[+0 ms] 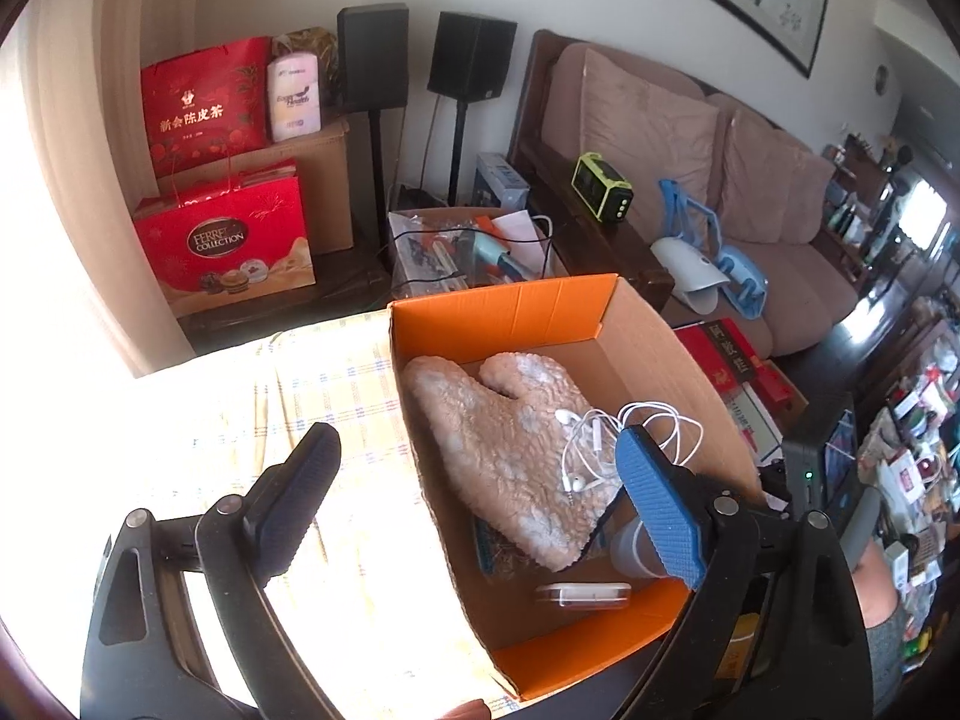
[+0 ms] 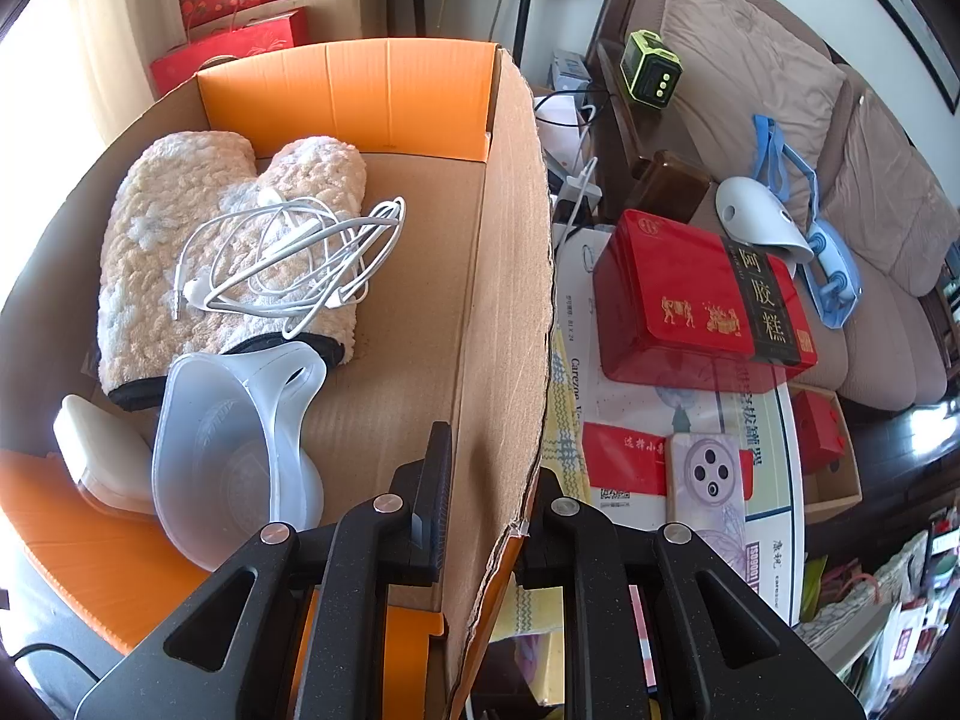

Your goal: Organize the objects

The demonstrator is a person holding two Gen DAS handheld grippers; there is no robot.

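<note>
The right tongs pinch the box by its near wall. The left tongs gape wide above the box's left wall, holding nothing. The box sits on the tabletop and holds one cup, one white case, one mitt and one earphone tangle on the mitt. Beyond: two speakers.

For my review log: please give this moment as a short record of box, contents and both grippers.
container: open cardboard box with orange flaps
contents: fluffy beige mitt under tangled white earphones; translucent plastic scoop; small white case
left gripper: open, empty, above the box edge
right gripper: shut on the box's side wall
</note>
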